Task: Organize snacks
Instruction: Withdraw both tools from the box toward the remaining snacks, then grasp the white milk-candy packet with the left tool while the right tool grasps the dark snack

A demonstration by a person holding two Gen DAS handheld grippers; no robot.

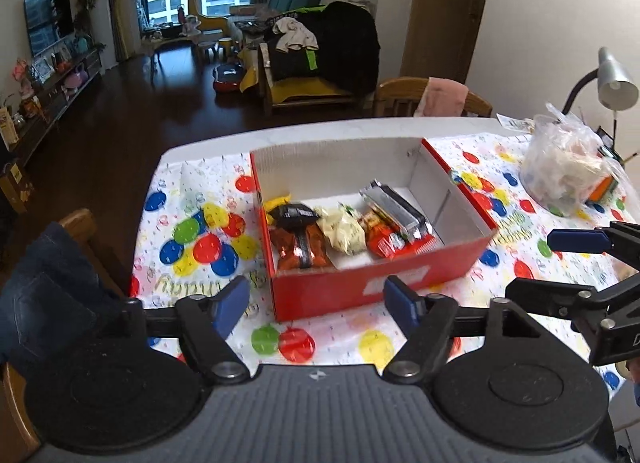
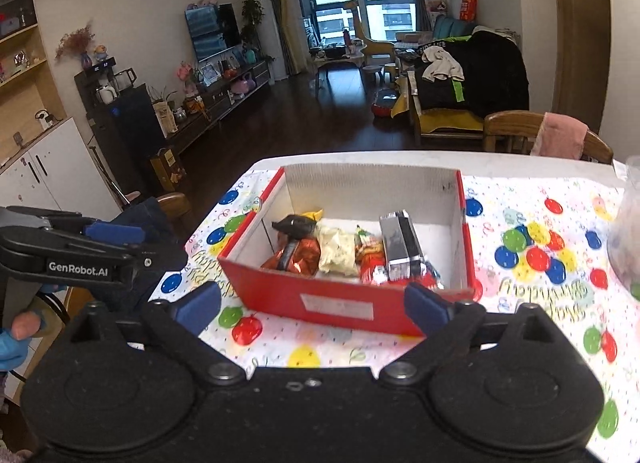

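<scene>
A red cardboard box [image 1: 344, 291] with white inner walls stands on the table, also in the right wrist view [image 2: 280, 295]. Inside lie several snack packs side by side: an orange-and-black bag [image 1: 300, 243], a pale cream bag [image 1: 344, 231], a red pack [image 1: 384, 241] and a silver-black pack [image 1: 396, 209]. The same packs show in the right wrist view, with the silver-black pack [image 2: 400, 247] at the right. My left gripper [image 1: 318, 303] is open and empty before the box's near wall. My right gripper [image 2: 312, 303] is open and empty, also before the box.
The table carries a balloon-print cloth [image 1: 200, 239]. A clear plastic bag of items [image 1: 568, 167] sits at the right, under a desk lamp [image 1: 616, 79]. Wooden chairs [image 1: 432, 99] stand at the far edge and at the left [image 1: 80, 231].
</scene>
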